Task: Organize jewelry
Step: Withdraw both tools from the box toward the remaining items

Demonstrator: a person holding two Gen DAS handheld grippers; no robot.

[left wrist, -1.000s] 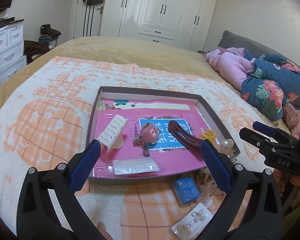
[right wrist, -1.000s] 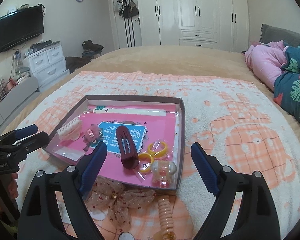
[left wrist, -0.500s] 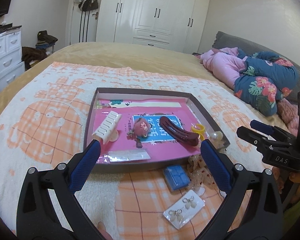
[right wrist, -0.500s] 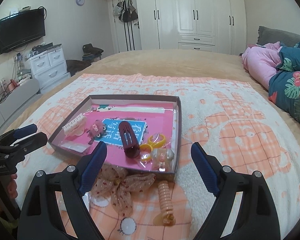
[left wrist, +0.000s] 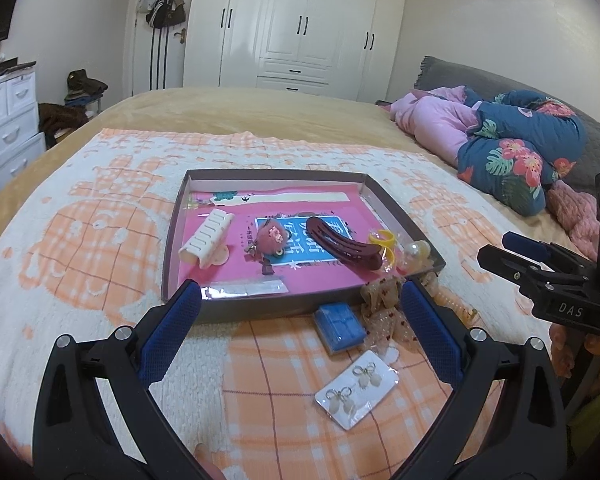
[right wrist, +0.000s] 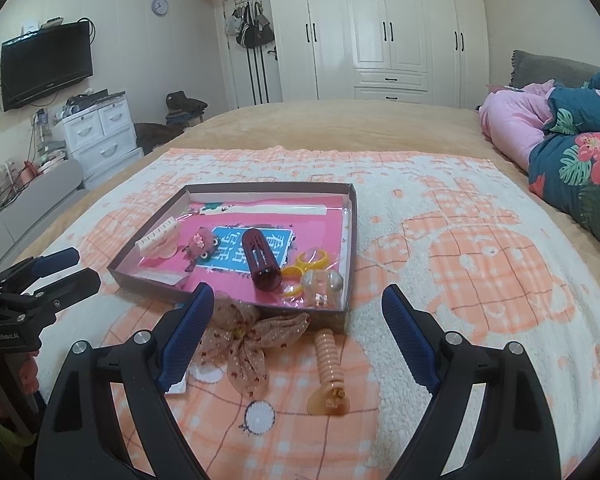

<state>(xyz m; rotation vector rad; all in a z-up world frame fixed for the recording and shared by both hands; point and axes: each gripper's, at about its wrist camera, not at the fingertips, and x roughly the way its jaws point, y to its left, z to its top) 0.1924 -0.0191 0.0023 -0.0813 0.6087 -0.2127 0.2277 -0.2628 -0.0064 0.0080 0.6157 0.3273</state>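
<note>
A shallow brown box [left wrist: 172,232] with a pink floor lies on the bed and also shows in the right wrist view [right wrist: 352,224]. It holds a white claw clip [left wrist: 206,238], a pink plush charm [left wrist: 272,238], a dark red hair clip [left wrist: 342,248], yellow rings [left wrist: 382,238] and a clear ball [right wrist: 322,286]. In front of the box lie a blue case [left wrist: 340,326], a card of bow earrings [left wrist: 356,394], a sheer bow [right wrist: 244,340] and a peach spiral clip [right wrist: 328,368]. My left gripper [left wrist: 296,328] and right gripper [right wrist: 294,328] are open and empty, held above these loose pieces.
The bed has an orange and white blanket [left wrist: 80,240]. Pink and floral bedding [left wrist: 512,152] is piled at the right. White wardrobes [right wrist: 380,32], a drawer unit [right wrist: 96,136] and a wall TV [right wrist: 46,64] stand beyond the bed.
Both grippers have pulled back and up from the box, so the loose pieces in front of it show more fully. Both stay open.
</note>
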